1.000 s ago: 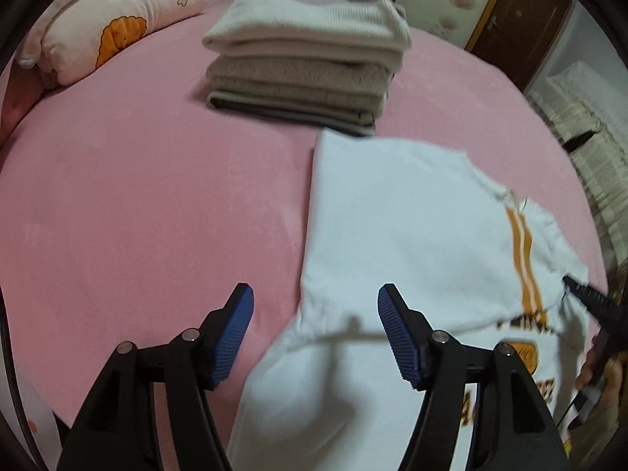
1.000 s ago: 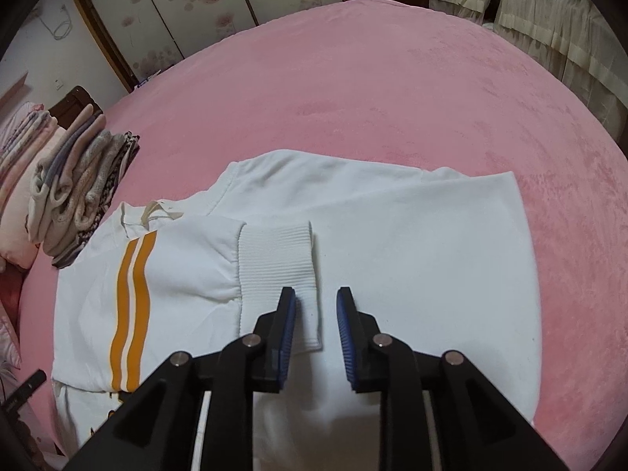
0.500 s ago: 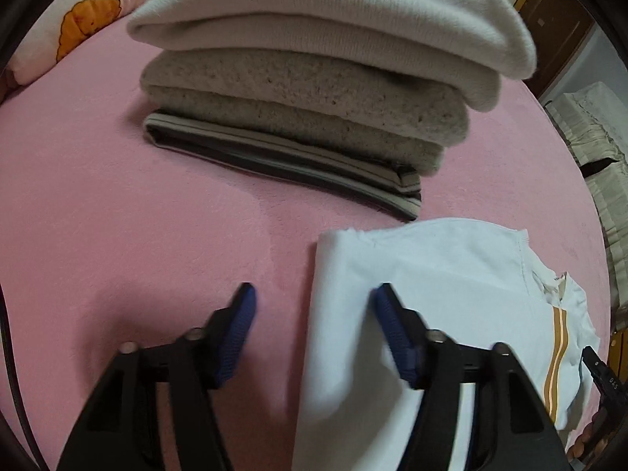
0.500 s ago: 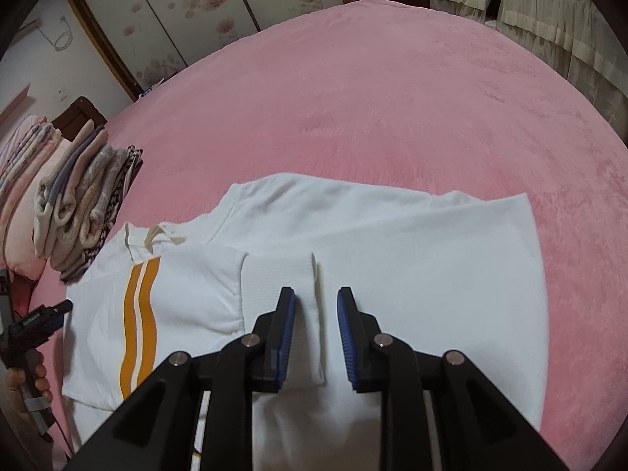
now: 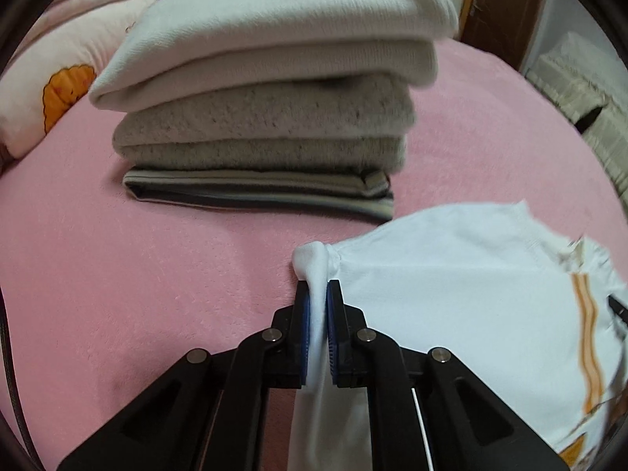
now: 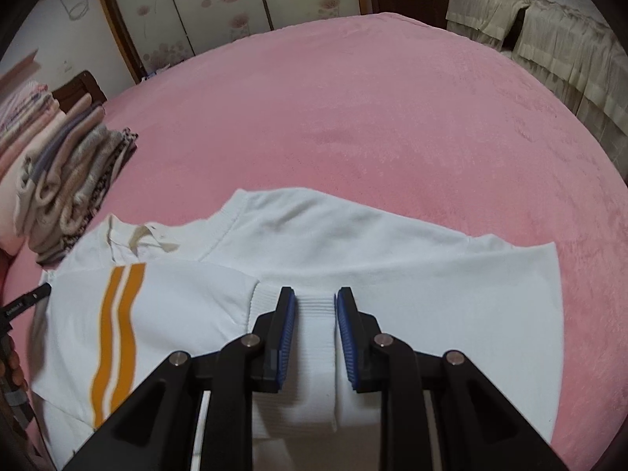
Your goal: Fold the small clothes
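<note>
A white top with two orange stripes (image 6: 117, 314) lies flat on the pink bed cover (image 6: 392, 117). In the left wrist view my left gripper (image 5: 318, 286) is shut on the top's (image 5: 451, 274) near left corner, and the cloth bunches up between the blue pads. In the right wrist view my right gripper (image 6: 316, 294) stands over the folded-in sleeve's ribbed cuff (image 6: 316, 325). Its jaws are a little apart, the cuff shows between them, and the pads do not press on it.
A stack of folded clothes (image 5: 267, 117) sits just beyond the top; in the right wrist view the stack (image 6: 66, 192) is at far left. A pillow (image 5: 59, 90) lies left of it. Cream-covered furniture (image 6: 549, 47) and wardrobe doors (image 6: 219, 0) border the bed.
My left gripper moved forward along the top's left edge toward the stack, sank, and shut on the corner. The right gripper drifted slightly so the cuff now lies between its jaws.
</note>
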The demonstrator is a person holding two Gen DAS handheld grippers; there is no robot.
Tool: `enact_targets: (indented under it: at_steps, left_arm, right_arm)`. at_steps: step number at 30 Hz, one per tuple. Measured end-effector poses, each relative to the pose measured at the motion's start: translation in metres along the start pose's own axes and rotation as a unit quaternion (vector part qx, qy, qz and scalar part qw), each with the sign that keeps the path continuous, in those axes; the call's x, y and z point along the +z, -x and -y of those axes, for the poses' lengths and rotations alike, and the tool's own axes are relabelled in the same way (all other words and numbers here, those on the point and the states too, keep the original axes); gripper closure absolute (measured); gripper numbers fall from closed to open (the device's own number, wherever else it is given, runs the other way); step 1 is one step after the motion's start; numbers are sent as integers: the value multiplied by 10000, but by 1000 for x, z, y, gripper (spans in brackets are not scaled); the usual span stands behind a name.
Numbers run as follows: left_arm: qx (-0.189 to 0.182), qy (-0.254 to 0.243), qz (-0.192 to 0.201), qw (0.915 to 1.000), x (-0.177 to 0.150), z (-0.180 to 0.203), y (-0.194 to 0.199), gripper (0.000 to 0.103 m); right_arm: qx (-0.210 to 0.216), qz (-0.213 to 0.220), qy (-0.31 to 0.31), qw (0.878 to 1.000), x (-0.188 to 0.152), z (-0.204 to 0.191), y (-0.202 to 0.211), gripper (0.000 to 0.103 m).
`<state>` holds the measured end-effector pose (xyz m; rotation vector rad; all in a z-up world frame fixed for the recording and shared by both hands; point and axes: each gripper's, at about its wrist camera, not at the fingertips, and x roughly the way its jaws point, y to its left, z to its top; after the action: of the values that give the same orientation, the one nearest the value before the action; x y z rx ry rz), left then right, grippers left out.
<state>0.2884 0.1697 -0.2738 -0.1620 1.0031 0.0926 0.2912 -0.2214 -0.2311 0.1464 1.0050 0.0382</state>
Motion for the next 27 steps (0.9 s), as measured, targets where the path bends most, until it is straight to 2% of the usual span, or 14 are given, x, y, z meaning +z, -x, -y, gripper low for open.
enact_targets:
  at_steps: [3, 6, 8, 9, 10, 11, 14, 20, 22, 27]
  left_arm:
    - [128, -101, 28, 9999, -3, 6, -4, 96]
    - [430, -301, 56, 9986, -3, 18, -1, 86]
    - [650, -412, -18, 9970, -1, 25, 6, 60]
    - [674, -449, -33, 9967, 0, 27, 11, 52]
    - [668, -484, 12, 9966, 1, 29, 22, 39]
    - [666, -506, 86, 9965, 1, 30, 30, 32]
    - [721, -614, 352, 9949, 9, 43, 66, 22]
    - [534, -753, 724, 9931, -13, 61, 150, 10]
    - [411, -741, 783, 9933, -24, 69, 178, 10]
    - [98, -551, 750, 9956, -42, 76, 219, 9]
  right_arm:
    - [-59, -5, 20, 10000, 0, 1, 0, 83]
    - [-180, -29, -15, 9998, 1, 4, 6, 83]
    - [-240, -39, -45, 9997, 1, 7, 15, 81]
    - [-221, -39, -74, 9997, 0, 9, 21, 80]
    - [-193, -23, -105, 9998, 0, 11, 29, 80]
    - [-165, 15, -127, 9998, -2, 13, 39, 80]
    - [-83, 133, -127, 9998, -7, 15, 68, 80]
    - [34, 457, -7, 9989, -26, 11, 136, 76]
    - [27, 586, 77, 9983, -32, 8, 159, 71]
    - [169, 827, 196, 9962, -48, 1, 211, 66]
